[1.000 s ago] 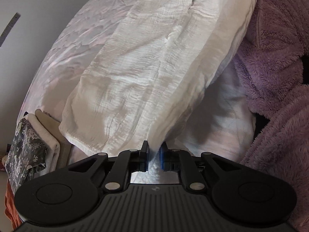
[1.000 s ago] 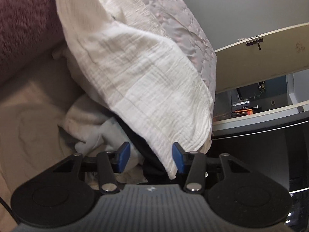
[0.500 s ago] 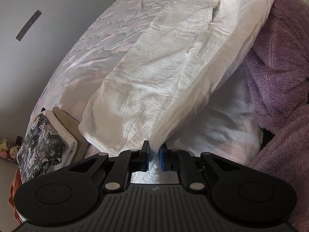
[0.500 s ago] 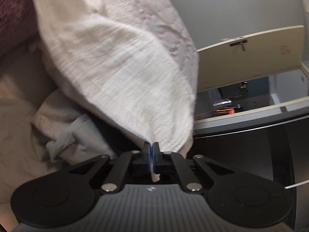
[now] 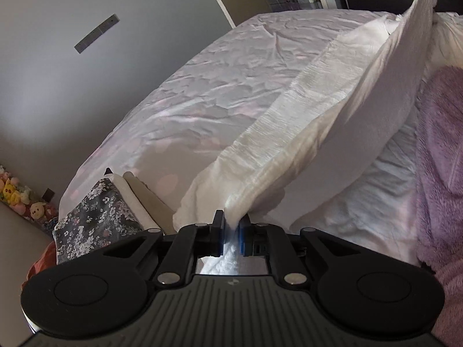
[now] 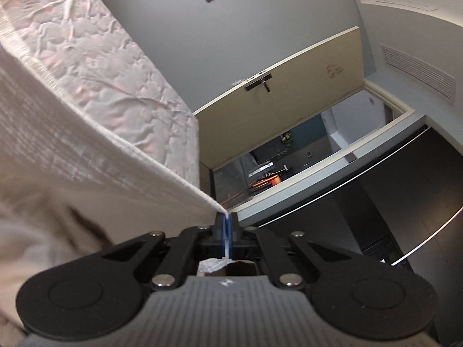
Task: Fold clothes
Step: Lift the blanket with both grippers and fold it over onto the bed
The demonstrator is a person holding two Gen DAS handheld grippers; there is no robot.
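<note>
Both corners were already caught: the left hand-held gripper (image 5: 231, 232) was pinching a bunched edge of the white crinkled garment (image 5: 303, 133) between its blue pads, and the right hand-held gripper (image 6: 226, 232) was pressed together on a thin corner of the same cloth, a scrap of it poking out behind the pads. In the left wrist view the garment ran from the bottom centre up to the upper right of the frame, hanging slack above the bed (image 5: 217, 86); in the right wrist view it filled the left side as a taut sheet. The step in hand seemed to be lifting and spreading the piece before a fold. To do it well, the two grips probably needed to draw apart evenly until the edge between them was straight, with the cloth clear of the purple fleece blanket (image 5: 442, 159) at the right. The right pinch looked shallow, so a sharp tug could slip it. The folded pile (image 5: 115, 202) at lower left was best left undisturbed.
</note>
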